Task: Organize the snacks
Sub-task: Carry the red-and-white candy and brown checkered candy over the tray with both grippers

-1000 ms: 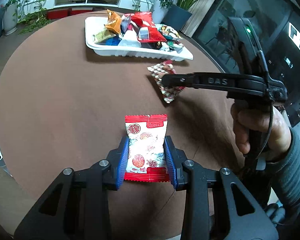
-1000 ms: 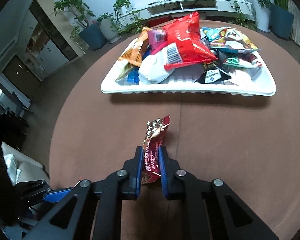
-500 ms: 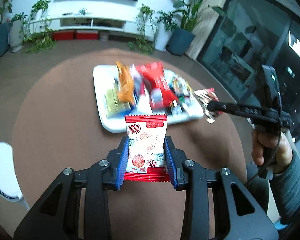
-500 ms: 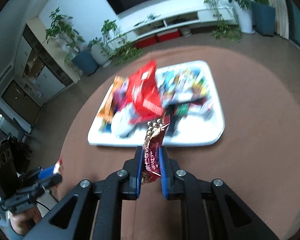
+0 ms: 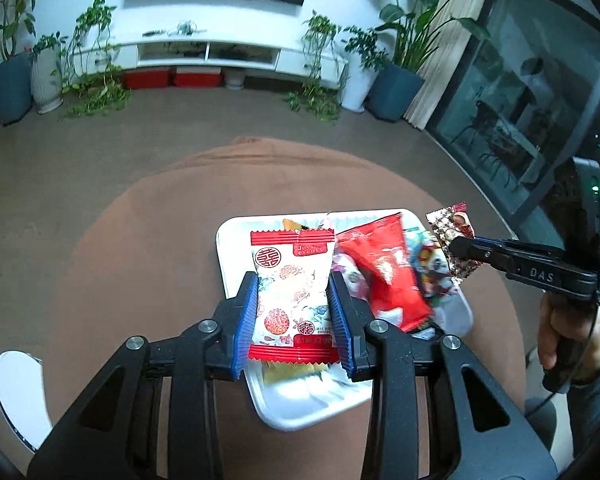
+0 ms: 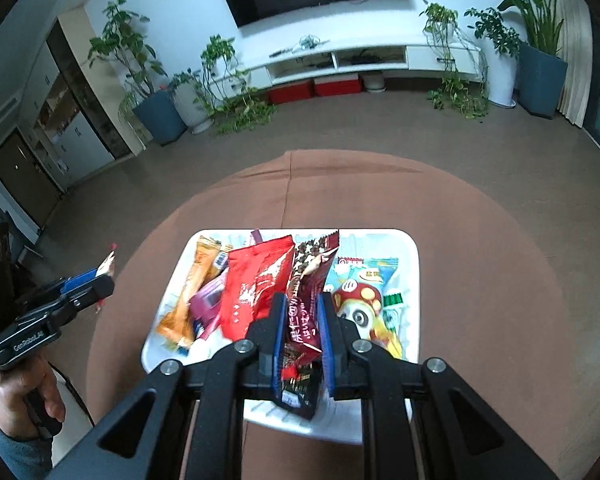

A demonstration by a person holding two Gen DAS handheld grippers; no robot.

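My left gripper (image 5: 294, 318) is shut on a red-and-white snack packet (image 5: 292, 292) and holds it in the air above the white tray (image 5: 236, 264). My right gripper (image 6: 302, 330) is shut on a dark maroon snack packet (image 6: 306, 304), also held above the tray (image 6: 410, 280). The tray holds several snacks, among them a big red bag (image 6: 252, 284) and an orange packet (image 6: 188, 292). The right gripper shows in the left wrist view (image 5: 456, 246), the left gripper in the right wrist view (image 6: 104, 280).
The tray sits on a round brown table (image 6: 480, 248). A white chair edge (image 5: 12, 392) lies at the lower left. Potted plants, a white TV cabinet (image 6: 340, 60) and glass doors stand around the room.
Both grippers have risen from the table with their packets and moved over the tray. The views now look down on the tray from higher up.
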